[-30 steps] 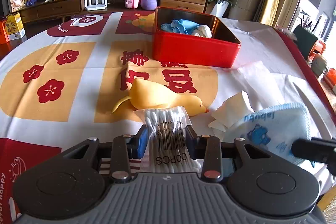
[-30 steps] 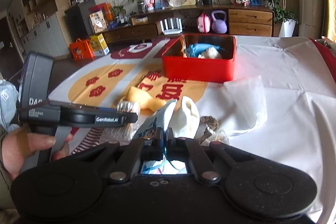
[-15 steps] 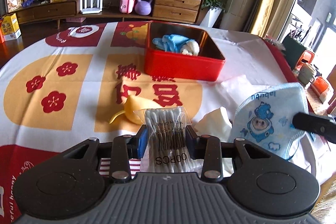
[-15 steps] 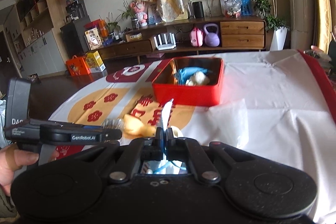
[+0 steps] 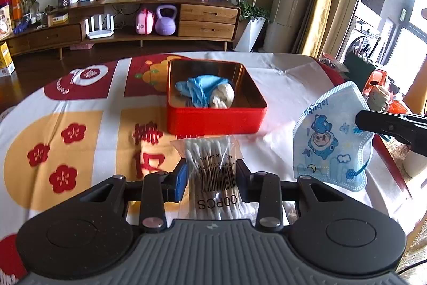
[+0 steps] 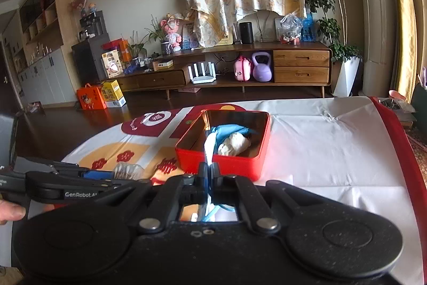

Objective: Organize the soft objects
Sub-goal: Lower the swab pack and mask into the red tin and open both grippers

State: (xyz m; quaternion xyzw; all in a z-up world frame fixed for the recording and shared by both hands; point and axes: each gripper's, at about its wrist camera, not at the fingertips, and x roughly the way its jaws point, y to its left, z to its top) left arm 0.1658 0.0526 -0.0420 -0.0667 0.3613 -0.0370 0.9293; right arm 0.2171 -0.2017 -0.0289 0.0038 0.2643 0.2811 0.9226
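My left gripper [image 5: 210, 172] is shut on a clear bag of cotton swabs [image 5: 213, 164], held above the table in front of the red tin box [image 5: 216, 119]. Inside the box lie a blue glove [image 5: 200, 90] and a white cloth ball [image 5: 224, 98]. My right gripper [image 6: 209, 170] is shut on a blue cartoon face mask [image 6: 209, 146], seen edge-on in the right wrist view. In the left wrist view the face mask [image 5: 331, 138] hangs at the right from the right gripper's fingers [image 5: 387, 124]. The left gripper [image 6: 106, 174] with the swabs [image 6: 128, 170] shows at the right wrist view's left.
The table wears a white, red and yellow printed cloth [image 5: 80, 124]. A red table edge [image 6: 395, 138] runs down the right side. Beyond the table stands a low wooden cabinet [image 5: 208, 20] with a purple kettlebell [image 5: 165, 23]. A person's hand [image 6: 10, 213] holds the left gripper.
Both grippers have risen with their loads, so the table looks farther below. The yellow soft toy and white cloth near the front have dropped out of sight. The mask hangs freely beside the box.
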